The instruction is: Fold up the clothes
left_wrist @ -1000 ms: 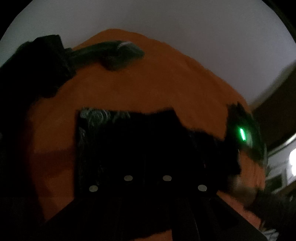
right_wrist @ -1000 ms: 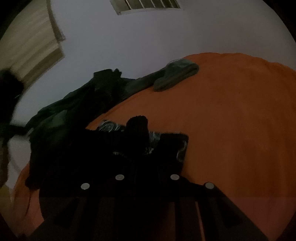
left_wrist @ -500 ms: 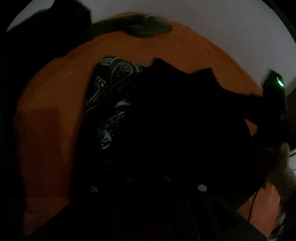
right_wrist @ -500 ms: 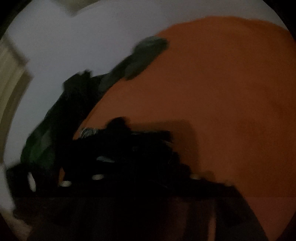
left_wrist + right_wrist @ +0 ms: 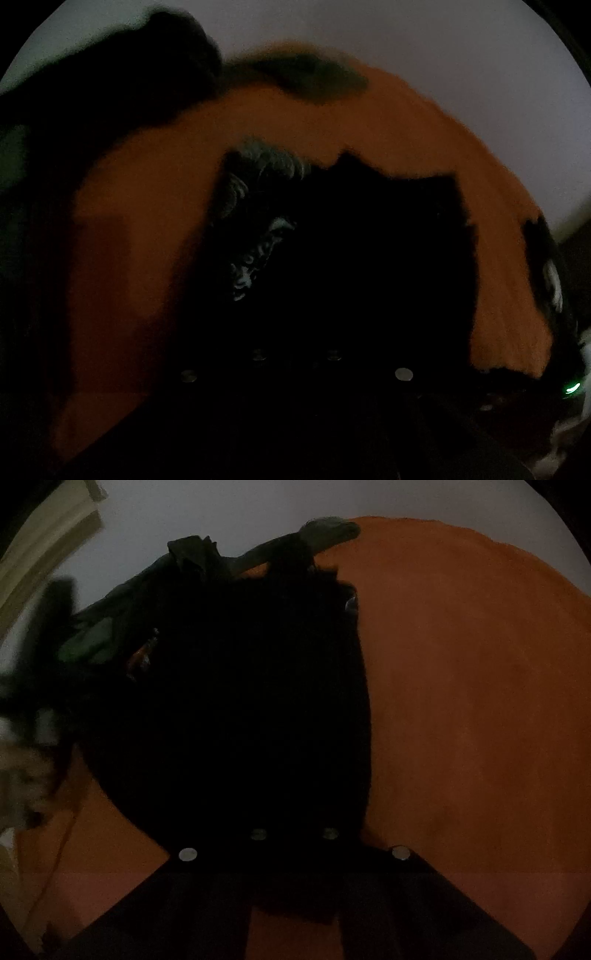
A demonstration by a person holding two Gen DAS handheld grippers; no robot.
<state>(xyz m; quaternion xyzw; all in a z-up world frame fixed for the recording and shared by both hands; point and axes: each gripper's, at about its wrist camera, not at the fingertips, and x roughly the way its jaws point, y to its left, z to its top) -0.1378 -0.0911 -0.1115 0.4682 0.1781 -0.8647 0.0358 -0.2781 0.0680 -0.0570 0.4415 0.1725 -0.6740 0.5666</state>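
Black garment (image 5: 258,701) now spread ahead of right fingers (image 5: 295,904), on orange cover (image 5: 480,701).

Both wrist views low and close over the orange bedspread (image 5: 140,206), facing the wall, sharing the black garment (image 5: 258,701)

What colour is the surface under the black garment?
Orange; the surface shows best in the right wrist view, beside the black garment.
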